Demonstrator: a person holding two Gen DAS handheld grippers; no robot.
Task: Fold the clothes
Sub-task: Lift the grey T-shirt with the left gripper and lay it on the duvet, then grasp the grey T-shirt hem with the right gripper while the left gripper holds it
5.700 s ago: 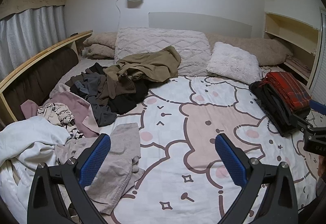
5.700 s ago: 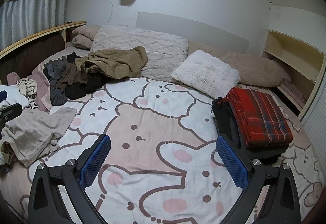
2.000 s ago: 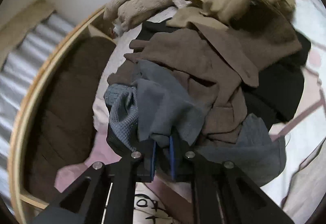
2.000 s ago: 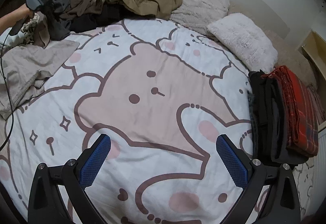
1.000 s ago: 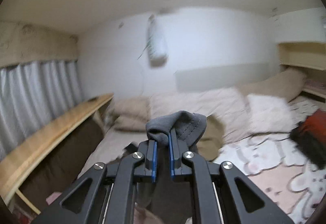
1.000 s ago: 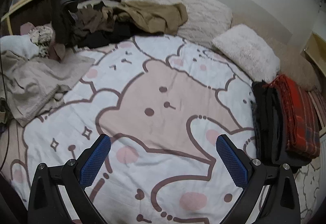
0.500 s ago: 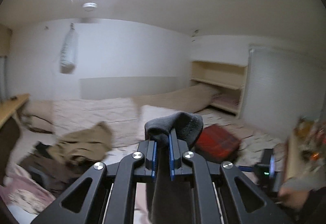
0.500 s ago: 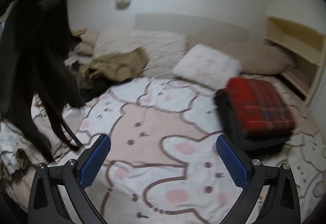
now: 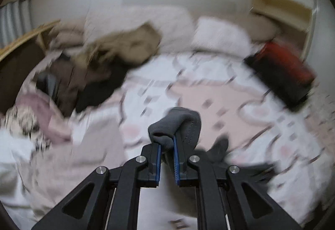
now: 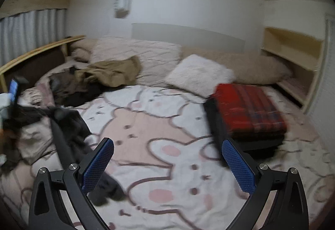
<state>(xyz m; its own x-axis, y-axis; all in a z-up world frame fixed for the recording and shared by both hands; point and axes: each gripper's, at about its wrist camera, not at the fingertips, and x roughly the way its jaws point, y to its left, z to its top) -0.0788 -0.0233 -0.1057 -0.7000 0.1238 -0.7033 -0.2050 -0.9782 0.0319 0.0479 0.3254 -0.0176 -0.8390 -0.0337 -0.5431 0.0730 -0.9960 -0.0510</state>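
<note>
A heap of unfolded brown, tan and black clothes [image 10: 88, 81] lies at the bed's far left. The left gripper [image 9: 166, 146] is clamped on a dark grey garment [image 9: 178, 123], whose length trails onto the bunny-print bedspread [image 10: 167, 146]. The right gripper [image 10: 167, 167] hovers with fingers apart, empty. A folded stack topped by red plaid cloth [image 10: 249, 108] sits right.

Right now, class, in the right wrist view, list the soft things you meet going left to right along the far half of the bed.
Tan garment → quilted pillow → fluffy white cushion → red plaid folded stack.
</note>
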